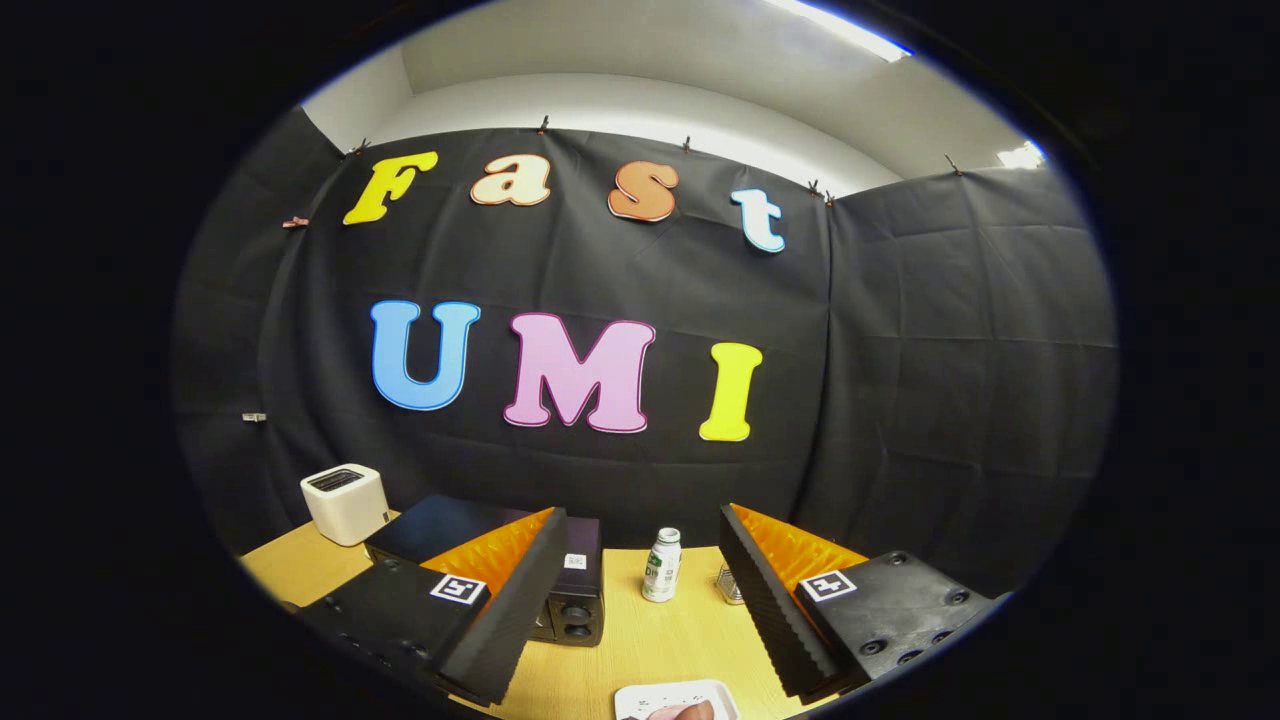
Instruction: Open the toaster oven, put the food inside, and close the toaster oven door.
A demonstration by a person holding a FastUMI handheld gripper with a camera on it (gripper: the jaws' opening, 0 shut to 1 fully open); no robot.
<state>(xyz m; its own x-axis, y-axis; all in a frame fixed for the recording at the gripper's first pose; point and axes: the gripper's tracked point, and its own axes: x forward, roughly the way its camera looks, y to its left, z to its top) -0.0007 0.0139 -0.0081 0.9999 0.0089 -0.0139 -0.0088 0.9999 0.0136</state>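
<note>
Oven [575, 590] sits black on the tabletop [670, 640], partly behind my left finger; my gripper [640, 625] is spread wide and holds nothing, bottle [661, 565] beyond, plate [675, 697] below.

The tongs [640, 600] gape, holding nothing, over the tabletop [650, 640]. Left of the bottle [661, 565] stands the black oven [575, 590]; farther left, a white toaster [345, 503]. Nearer than the bottle lies a white plate [675, 698].

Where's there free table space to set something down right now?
Bare wood lies between the open gripper fingers, from the bottle back to the plate. Another patch sits by the white toaster. It's crowded around the black oven behind the left finger.
</note>
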